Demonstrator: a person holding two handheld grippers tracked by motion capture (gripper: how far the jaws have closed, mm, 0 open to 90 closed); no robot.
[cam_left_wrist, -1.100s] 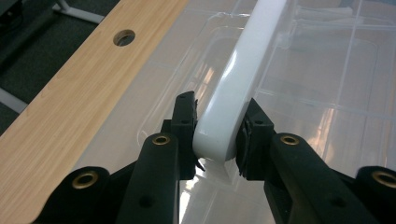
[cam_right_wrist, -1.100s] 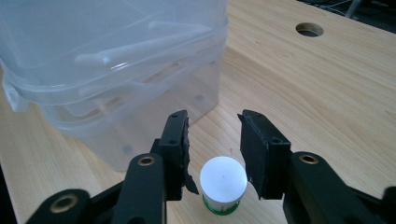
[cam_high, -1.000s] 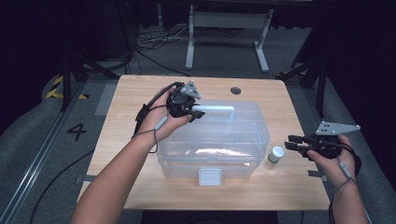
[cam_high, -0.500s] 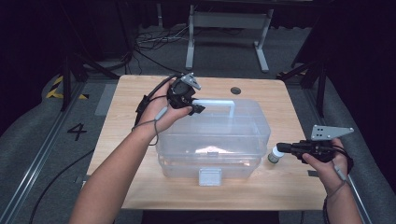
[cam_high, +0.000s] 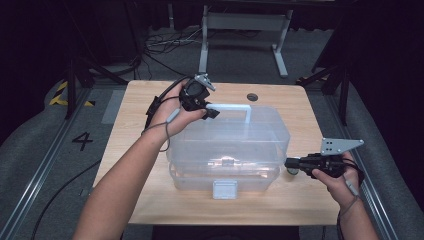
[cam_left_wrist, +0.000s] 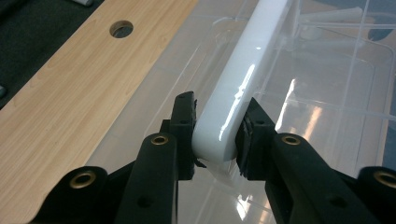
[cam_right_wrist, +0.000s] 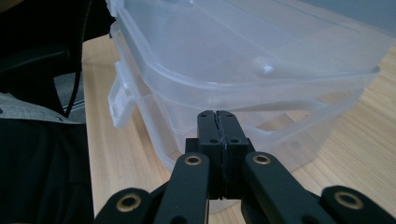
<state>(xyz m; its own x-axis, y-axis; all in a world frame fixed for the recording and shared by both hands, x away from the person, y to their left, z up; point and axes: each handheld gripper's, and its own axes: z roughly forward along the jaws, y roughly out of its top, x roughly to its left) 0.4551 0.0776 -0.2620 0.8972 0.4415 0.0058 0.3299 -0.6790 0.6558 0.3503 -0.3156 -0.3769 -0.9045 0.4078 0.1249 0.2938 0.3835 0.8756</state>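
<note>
High view: a clear plastic box (cam_high: 227, 150) is parked mid-desk (cam_high: 125, 125), its white handle (cam_high: 231, 107) raised along the far rim. That handle is pinched at one end by the left hand-held gripper (cam_high: 209, 111), pads pressed on both sides. The right hand-held gripper (cam_high: 290, 163) is clamped fully shut on nothing, tips just beside the box's right wall, over a small jar (cam_high: 293, 170).

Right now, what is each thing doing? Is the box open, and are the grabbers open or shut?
Clear box: lid lifted and tilted, not sealed.
White handle: pinched at its end.
Left gripper: shut on the white handle.
Right gripper: shut, nothing between its jaws, near the box's side.
Small jar: on the table beside the box, partly hidden.
</note>
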